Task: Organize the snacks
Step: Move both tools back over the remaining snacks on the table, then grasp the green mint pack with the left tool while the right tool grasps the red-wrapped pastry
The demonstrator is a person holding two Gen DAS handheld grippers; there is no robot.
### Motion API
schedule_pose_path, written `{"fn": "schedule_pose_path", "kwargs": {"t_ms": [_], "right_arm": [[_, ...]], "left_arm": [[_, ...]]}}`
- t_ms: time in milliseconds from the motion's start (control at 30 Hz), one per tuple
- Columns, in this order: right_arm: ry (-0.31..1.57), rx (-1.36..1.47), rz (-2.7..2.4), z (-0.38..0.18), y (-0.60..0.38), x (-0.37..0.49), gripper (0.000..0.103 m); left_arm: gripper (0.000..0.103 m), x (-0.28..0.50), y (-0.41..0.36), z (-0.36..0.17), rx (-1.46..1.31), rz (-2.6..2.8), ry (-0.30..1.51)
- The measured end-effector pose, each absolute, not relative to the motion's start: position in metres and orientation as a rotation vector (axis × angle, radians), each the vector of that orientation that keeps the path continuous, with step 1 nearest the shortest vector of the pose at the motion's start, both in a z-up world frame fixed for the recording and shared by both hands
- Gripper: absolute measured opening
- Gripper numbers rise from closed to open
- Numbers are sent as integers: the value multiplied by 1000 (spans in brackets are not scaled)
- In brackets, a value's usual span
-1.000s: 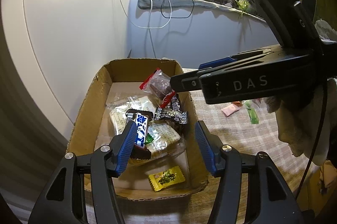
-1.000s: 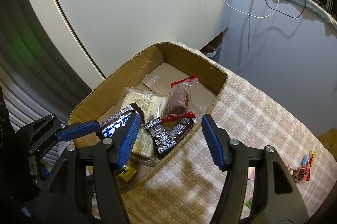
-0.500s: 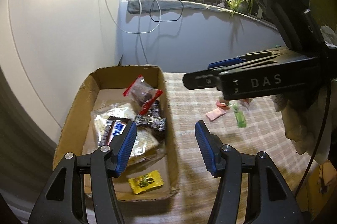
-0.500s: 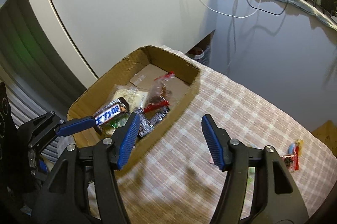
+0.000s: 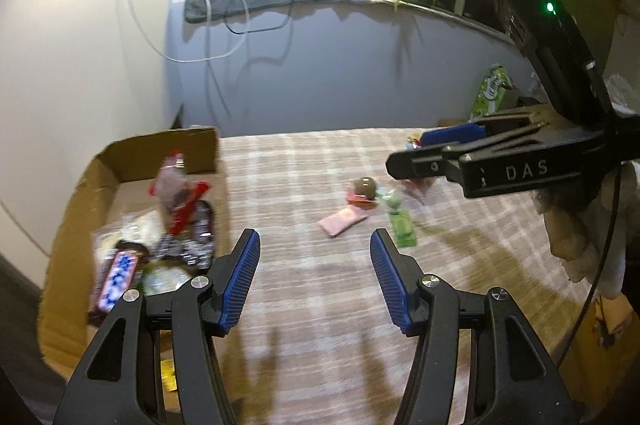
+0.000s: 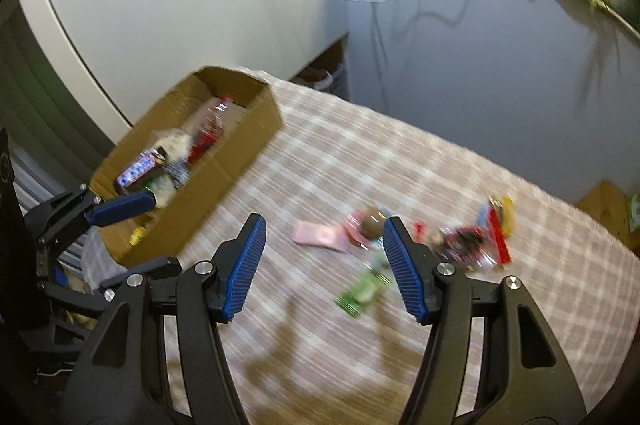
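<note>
Both tongs, left (image 5: 312,277) and right (image 6: 323,267), gape wide and empty above the checked worktop (image 6: 400,165); next, seize a loose pink packet (image 6: 318,236) for the cardboard box (image 6: 224,169)

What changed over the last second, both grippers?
Both grippers swung away from the cardboard box toward the loose snacks: the left gripper and right gripper now face the pink packet and green packet. Nothing grasped or released; both stay open, box contents unchanged.
</note>
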State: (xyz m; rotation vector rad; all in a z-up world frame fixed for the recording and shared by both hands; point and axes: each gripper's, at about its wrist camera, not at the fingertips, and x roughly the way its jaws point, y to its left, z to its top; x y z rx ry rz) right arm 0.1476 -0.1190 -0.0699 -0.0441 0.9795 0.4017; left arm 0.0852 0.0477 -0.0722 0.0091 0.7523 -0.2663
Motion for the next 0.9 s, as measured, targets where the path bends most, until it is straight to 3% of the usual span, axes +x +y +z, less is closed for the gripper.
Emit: {"fn": "schedule_pose_path", "kwargs": {"t_ms": [433,900], "right_arm": [[1039,28,280,-106,-196,161,62],[1183,357,232,-146,-233,204,62]], "left_arm": [[41,117,-11,-108,-15,-375,859],[41,141,-51,-136,-2,-426,933]]}}
